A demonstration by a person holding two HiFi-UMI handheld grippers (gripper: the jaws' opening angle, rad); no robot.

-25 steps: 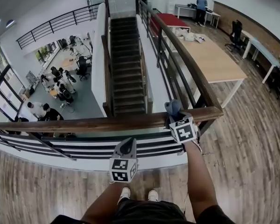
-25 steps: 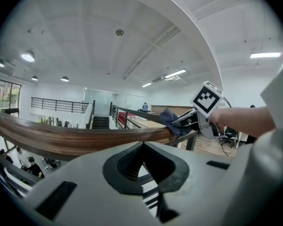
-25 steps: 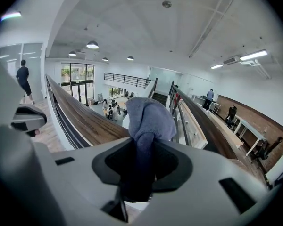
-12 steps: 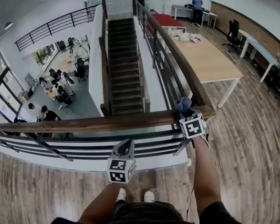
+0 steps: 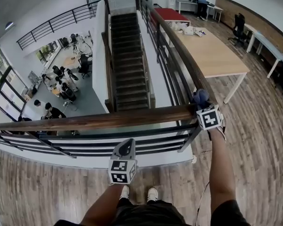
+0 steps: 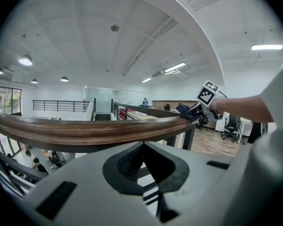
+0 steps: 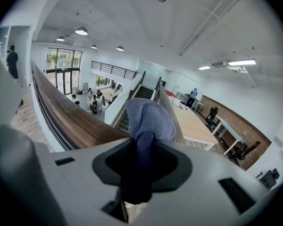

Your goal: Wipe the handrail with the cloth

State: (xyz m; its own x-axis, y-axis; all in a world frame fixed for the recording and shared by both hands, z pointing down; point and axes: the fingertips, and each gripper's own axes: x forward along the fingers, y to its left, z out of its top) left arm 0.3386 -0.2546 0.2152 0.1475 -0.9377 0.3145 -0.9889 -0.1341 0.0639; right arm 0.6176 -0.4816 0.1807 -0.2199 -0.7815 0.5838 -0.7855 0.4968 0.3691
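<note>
Black-and-white square markers on both cubes [image 5: 122, 171]. 1 cloth [image 5: 199, 97], blue, soft, bunched: your R gripper [image 5: 203, 105] has its jaws clamped on it and holds it on top of the handrail [image 5: 108, 119], at the rail's right end by the corner. Rail's 1 long rounded bar, brown wood grain, over dark metal bars [image 5: 146, 132]. Your L gripper [image 5: 127, 146] hangs below the rail, apart from it, jaws closed together w/ nothing between.

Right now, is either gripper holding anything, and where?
Right gripper pinches the blue cloth by a bunched fold, on the handrail. Left gripper is shut, empty.
</note>
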